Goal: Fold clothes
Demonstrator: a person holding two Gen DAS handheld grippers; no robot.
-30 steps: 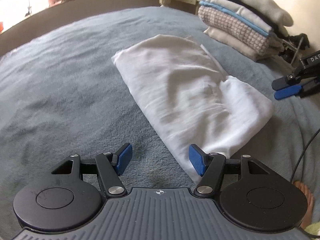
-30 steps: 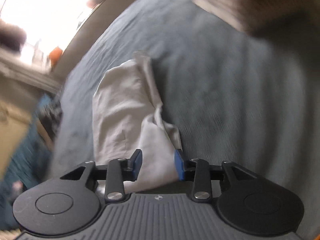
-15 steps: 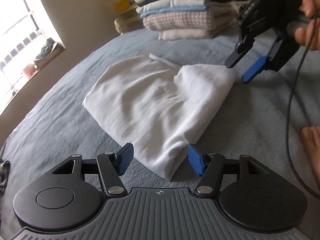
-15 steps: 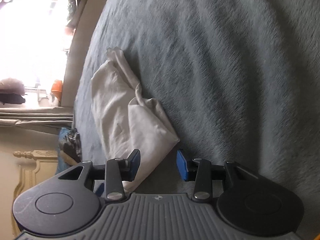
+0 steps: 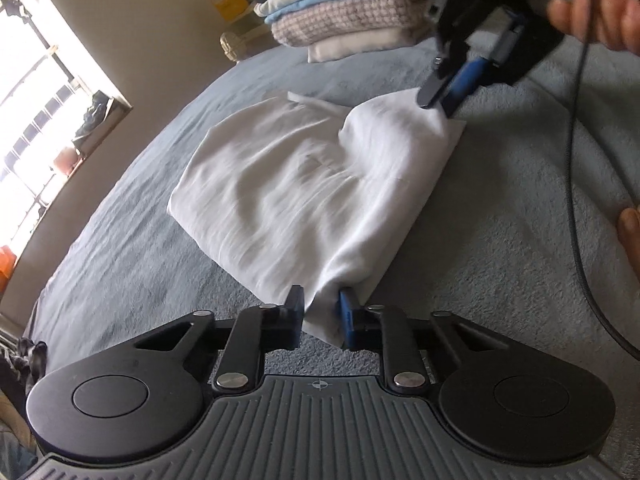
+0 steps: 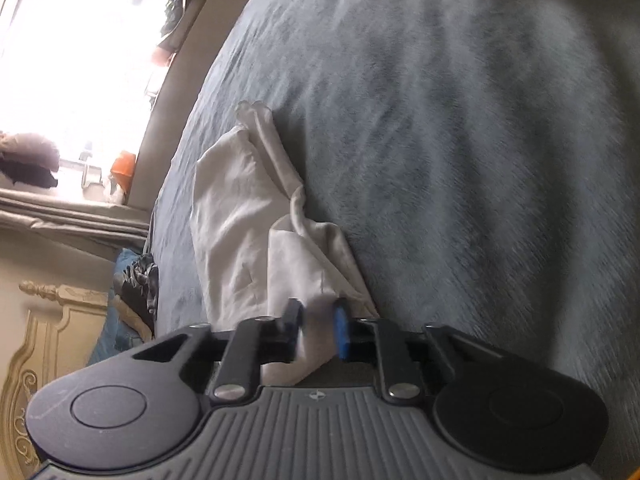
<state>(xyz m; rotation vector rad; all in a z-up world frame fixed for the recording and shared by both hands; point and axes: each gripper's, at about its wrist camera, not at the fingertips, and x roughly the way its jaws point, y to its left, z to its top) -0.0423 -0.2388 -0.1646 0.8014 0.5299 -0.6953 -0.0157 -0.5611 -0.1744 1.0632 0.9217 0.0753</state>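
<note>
The soft white cloth garment (image 5: pixel 304 184), already folded into a long flat shape, lies in the middle of the fuzzy grey-blue blanket (image 5: pixel 500 240) that covers the bed; this looks like the start of the next fold, with both near corners being picked up. The left gripper (image 5: pixel 322 314) is at the corner of the white garment nearest its camera; its black and blue jaws are closing, almost together, and a bunch of white cloth is pinched between them. The right gripper (image 6: pixel 318 328) is at the other corner along the same short edge; its jaws are closing too, with white cloth squeezed between them. The tall pile of folded clothes (image 5: pixel 340 20) sits past the far end of the garment. Next, I think both hands must lift together and carry this edge over to the far edge, keeping it level so the cloth lands flat.
</note>
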